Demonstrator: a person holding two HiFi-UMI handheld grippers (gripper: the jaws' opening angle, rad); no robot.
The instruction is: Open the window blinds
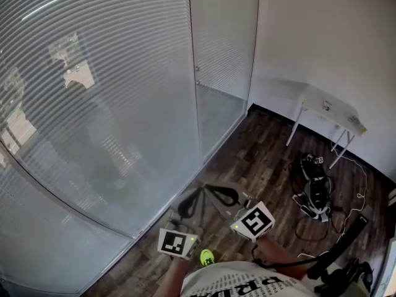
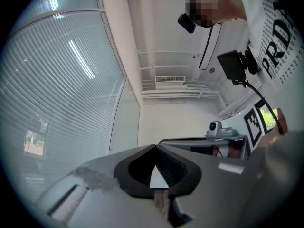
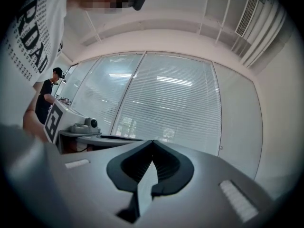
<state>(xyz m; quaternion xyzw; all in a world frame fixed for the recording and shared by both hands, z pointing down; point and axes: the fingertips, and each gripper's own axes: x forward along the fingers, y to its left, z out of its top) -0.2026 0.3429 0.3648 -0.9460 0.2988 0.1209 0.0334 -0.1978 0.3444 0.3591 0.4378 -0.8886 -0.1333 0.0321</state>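
Observation:
The closed white slatted blinds cover the curved glass wall on the left of the head view. They also fill the left side of the left gripper view as the blinds and the middle of the right gripper view as the blinds. Both grippers hang low in front of me, well short of the glass. My left gripper is shut with nothing between its tips, as the left gripper shows in its own view. Beside it, my right gripper is also shut and empty, its tips meeting at the right gripper.
A plain frosted glass panel with a small knob stands right of the blinds. A white folding table stands by the white wall. Bags and cables lie on the dark wood floor. A person stands far off.

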